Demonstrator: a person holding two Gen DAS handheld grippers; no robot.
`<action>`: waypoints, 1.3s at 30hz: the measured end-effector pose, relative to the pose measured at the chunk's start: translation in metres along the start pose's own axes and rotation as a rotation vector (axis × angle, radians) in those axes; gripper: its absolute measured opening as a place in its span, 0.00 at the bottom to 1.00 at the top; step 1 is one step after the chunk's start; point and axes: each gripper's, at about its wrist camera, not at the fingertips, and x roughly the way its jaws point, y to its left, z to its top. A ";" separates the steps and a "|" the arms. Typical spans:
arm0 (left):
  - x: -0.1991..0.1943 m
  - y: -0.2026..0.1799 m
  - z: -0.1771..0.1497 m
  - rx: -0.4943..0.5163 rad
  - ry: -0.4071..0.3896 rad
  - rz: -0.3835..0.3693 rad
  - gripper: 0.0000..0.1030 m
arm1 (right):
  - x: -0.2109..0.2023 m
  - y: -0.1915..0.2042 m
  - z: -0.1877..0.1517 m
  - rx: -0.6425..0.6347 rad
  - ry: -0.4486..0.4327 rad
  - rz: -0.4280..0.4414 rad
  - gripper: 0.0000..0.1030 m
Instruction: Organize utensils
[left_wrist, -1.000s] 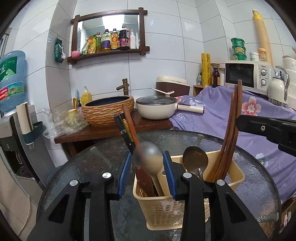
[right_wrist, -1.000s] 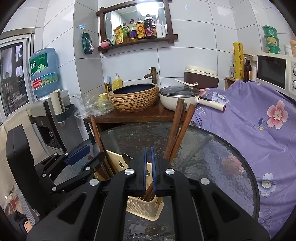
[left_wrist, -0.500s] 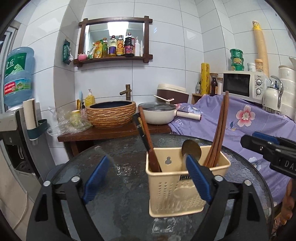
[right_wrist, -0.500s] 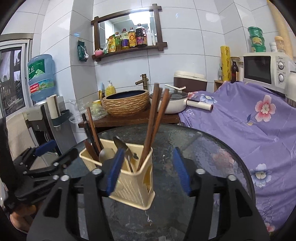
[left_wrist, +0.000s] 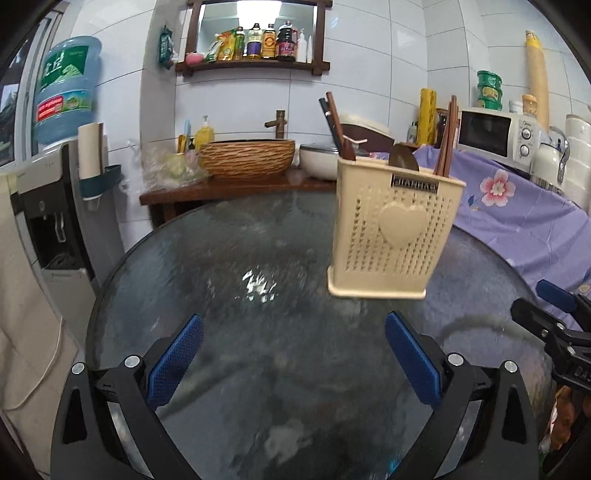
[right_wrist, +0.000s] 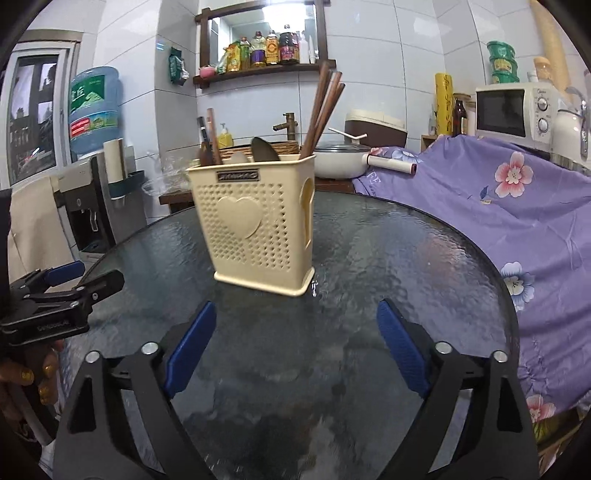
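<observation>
left claw (left_wrist: 293, 360) is wide open w/ nothing in it, blue pads (left_wrist: 175, 360) far apart, low over the glass table (left_wrist: 229, 258). right claw (right_wrist: 293, 347) is wide open too, empty, also over the table. each claw shows at the edge of the other's view.

past both claws stands the holder (right_wrist: 255, 225), a cream box w/ small holes and a heart on the front. it sits upright on the table, apart from both claws. small dark label near its top rim, letters too blurry to read.

in the holder: chopsticks (right_wrist: 321, 114) lean up at the right corner, a spoon (right_wrist: 264, 149) bowl sticks up in the middle, dark handles (right_wrist: 208, 140) stand at the left.

behind the table: a basket sink (left_wrist: 247, 158), a white pot (right_wrist: 341, 160), a purple flower cloth (right_wrist: 517, 206), a microwave (right_wrist: 515, 110). the water jug (right_wrist: 94, 107) at left has a green label w/ chinese writing, too small to read.
</observation>
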 end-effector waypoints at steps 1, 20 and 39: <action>-0.009 0.001 -0.007 -0.005 -0.004 0.015 0.94 | -0.011 0.005 -0.007 -0.009 -0.018 0.010 0.92; -0.136 -0.031 -0.053 0.026 -0.100 0.040 0.94 | -0.147 0.014 -0.039 0.000 -0.179 0.096 0.94; -0.174 -0.033 -0.073 0.008 -0.133 0.029 0.94 | -0.185 0.023 -0.054 -0.046 -0.219 0.077 0.94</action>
